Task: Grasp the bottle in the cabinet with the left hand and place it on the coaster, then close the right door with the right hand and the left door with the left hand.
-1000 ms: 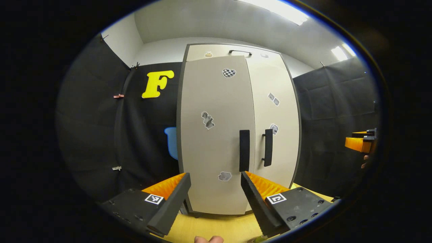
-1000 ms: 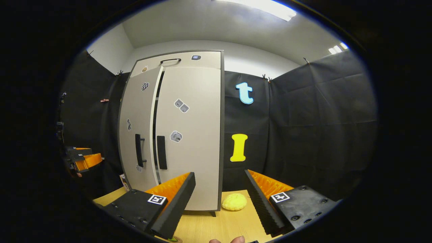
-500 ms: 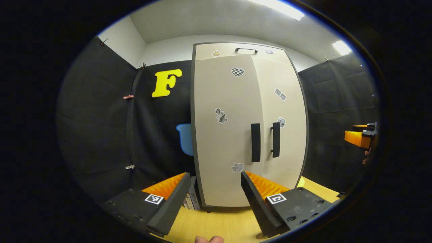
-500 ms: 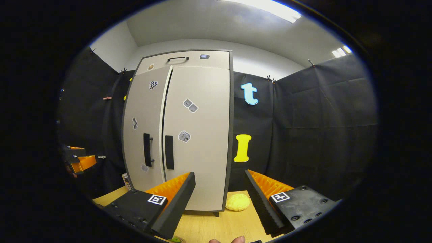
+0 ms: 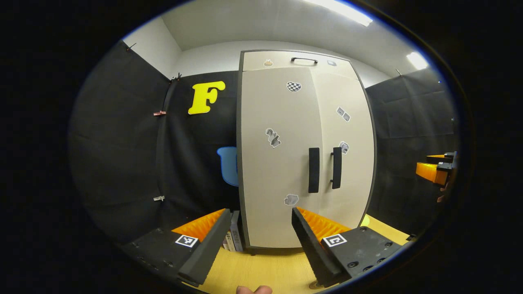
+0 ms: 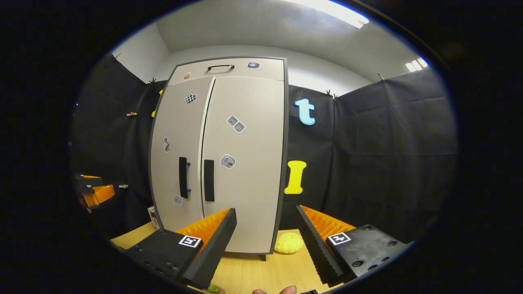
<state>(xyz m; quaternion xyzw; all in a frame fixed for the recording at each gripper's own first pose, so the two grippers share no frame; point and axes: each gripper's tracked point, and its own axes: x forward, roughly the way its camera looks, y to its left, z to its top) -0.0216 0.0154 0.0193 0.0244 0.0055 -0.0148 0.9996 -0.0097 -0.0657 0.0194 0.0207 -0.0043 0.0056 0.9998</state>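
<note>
Both hand-held grippers are held back from the cabinet (image 5: 304,155), each with its jaws spread apart and nothing between them: the left hand-held gripper (image 5: 258,237) faces the left door (image 5: 278,163), and the right hand-held gripper (image 6: 265,241) faces the right door (image 6: 245,163). In the left gripper view the other hand-held gripper sits far off at the right edge.

Both doors lie flush with the cabinet front, their dark vertical handles (image 5: 314,170) side by side at the centre seam. The bottle and coaster cannot be clearly made out; a small green bit (image 6: 212,289) at the bottom edge of the right gripper view, on the wooden counter (image 6: 253,273), may be part of them, but it is too cropped to tell. A yellow lumpy object (image 6: 289,243) rests on the counter just beside the cabinet's right foot.

By the look of it, the doors are shut and the job is at or near its end. The doors are stiff, light panels that swing easily; a flat push near the handle edge would seat one, rather than a pinch. A bottle would be smooth and tippable, best taken around its middle.
</note>
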